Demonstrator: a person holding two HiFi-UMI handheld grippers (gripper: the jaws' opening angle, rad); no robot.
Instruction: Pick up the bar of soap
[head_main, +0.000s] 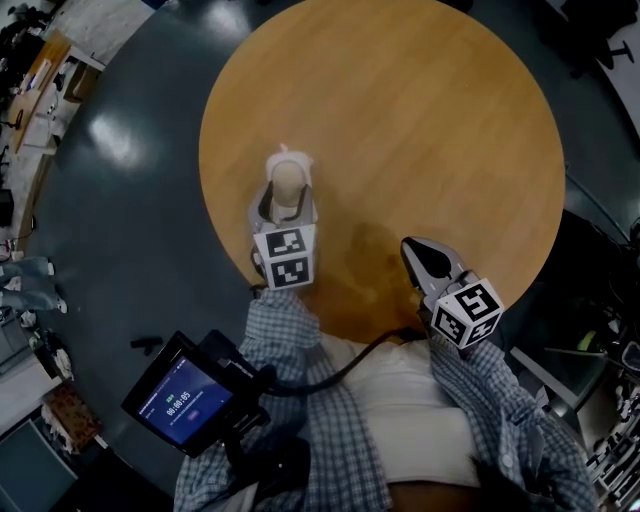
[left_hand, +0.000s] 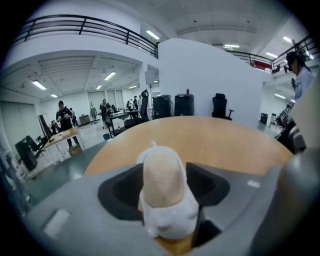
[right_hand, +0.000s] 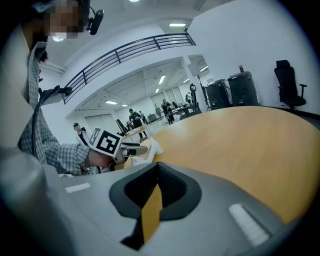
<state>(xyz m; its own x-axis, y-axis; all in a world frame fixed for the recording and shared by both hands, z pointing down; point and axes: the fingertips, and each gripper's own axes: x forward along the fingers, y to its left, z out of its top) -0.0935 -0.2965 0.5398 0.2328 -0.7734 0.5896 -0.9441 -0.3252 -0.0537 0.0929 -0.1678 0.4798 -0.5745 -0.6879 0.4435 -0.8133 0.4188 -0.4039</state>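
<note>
The bar of soap (head_main: 287, 183) is beige, sits in a white wrapper and stands upright near the left edge of the round wooden table (head_main: 400, 120). My left gripper (head_main: 288, 203) is open around it, one jaw on each side. In the left gripper view the soap (left_hand: 162, 177) fills the gap between the black pads (left_hand: 207, 182), which stand a little off its sides. My right gripper (head_main: 422, 255) hovers shut over the table's near edge with nothing in it. The right gripper view shows its jaws (right_hand: 155, 187) together, and the white wrapper (right_hand: 152, 147) by the left gripper (right_hand: 134, 149).
A handheld screen (head_main: 185, 395) hangs at my left side over the dark floor. The table's rim lies right under both grippers. Beyond the table are black office chairs (left_hand: 218, 106), desks and standing people (left_hand: 64, 117) at the left.
</note>
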